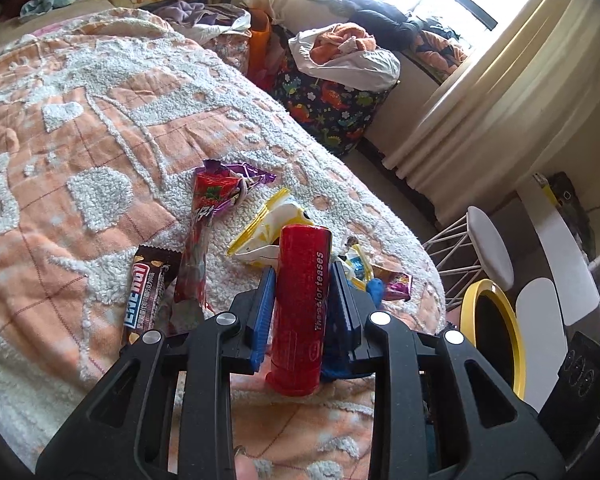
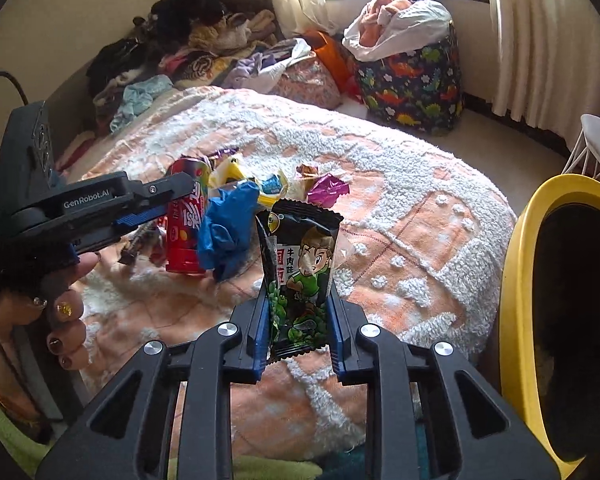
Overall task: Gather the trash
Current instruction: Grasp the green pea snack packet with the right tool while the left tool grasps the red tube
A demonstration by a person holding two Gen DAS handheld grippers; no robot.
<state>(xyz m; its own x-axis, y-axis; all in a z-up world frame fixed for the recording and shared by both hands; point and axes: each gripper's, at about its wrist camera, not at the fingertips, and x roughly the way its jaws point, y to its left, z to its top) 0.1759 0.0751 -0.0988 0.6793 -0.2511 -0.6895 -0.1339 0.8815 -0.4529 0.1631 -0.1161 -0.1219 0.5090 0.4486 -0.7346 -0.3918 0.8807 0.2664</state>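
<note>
Both grippers hold trash above a fuzzy orange-and-white bedspread (image 1: 100, 128). The left gripper (image 1: 302, 280) is closed around a smooth red cylindrical tube (image 1: 300, 308), at lower centre of its view. The right gripper (image 2: 298, 300) pinches a crinkly black-and-green snack packet (image 2: 300, 276), lower centre. More glossy wrappers (image 1: 204, 216) lie mid-frame on the bed. The likely next move is carrying both to the yellow-rimmed bin (image 2: 520, 280), at right edge, and letting go.

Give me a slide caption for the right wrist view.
Right gripper clamps a black-green snack packet above the bed, beside the yellow-rimmed bin.
</note>
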